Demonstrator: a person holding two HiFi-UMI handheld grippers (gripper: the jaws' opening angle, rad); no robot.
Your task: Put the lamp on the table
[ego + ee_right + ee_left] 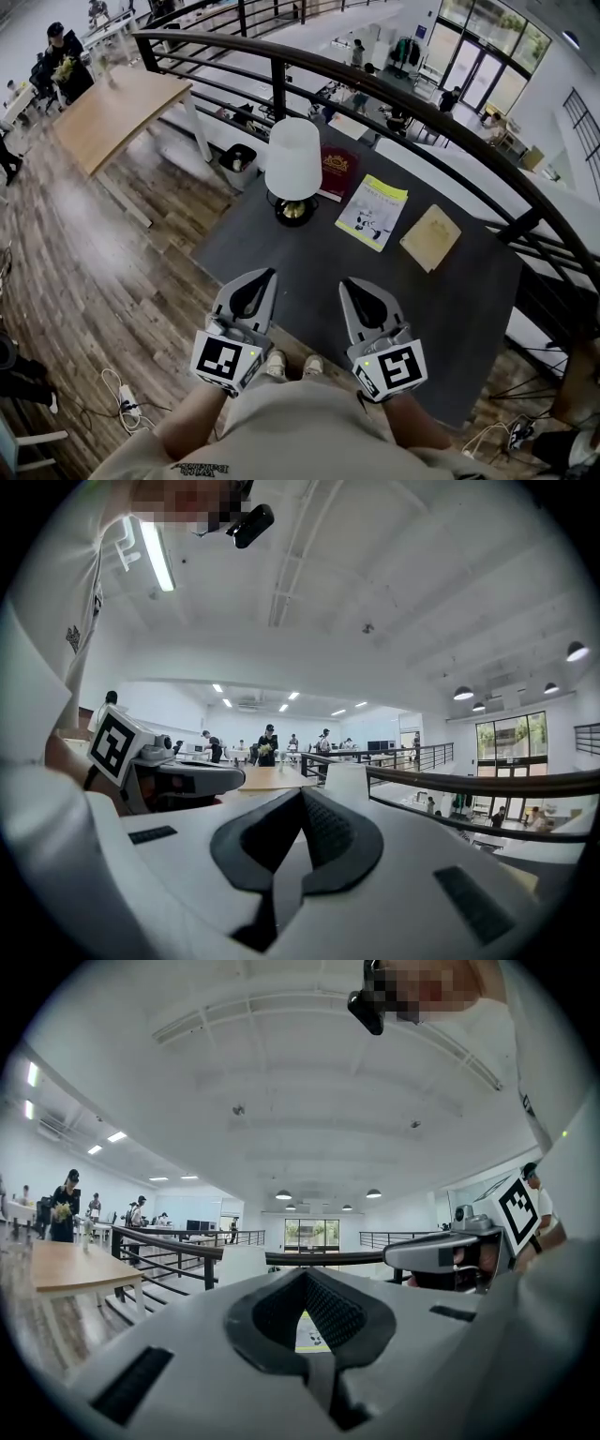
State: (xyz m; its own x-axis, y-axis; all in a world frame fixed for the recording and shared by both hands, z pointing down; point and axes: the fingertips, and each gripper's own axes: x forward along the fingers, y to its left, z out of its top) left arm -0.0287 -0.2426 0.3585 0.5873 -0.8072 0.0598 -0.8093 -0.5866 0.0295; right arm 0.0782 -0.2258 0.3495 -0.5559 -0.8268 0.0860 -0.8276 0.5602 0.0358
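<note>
wood-plank floor (pixel 84 253), curved black railing (pixel 394 97) — glass doors (pixel 480 66) beyond, white ceiling (pixel 309 1082).

Bright, even light came from tall windows (pixel 483 56) far ahead of the right gripper (pixel 354 284); fisheye distortion bent the railing (pixel 328 74); the wooden floor (pixel 84 244) was blurred.

The lamp (pixel 293 161), white drum shade over a dark, brass-toned round base, stands upright on the dark grey surface (pixel 300 248), near its far left edge.
</note>
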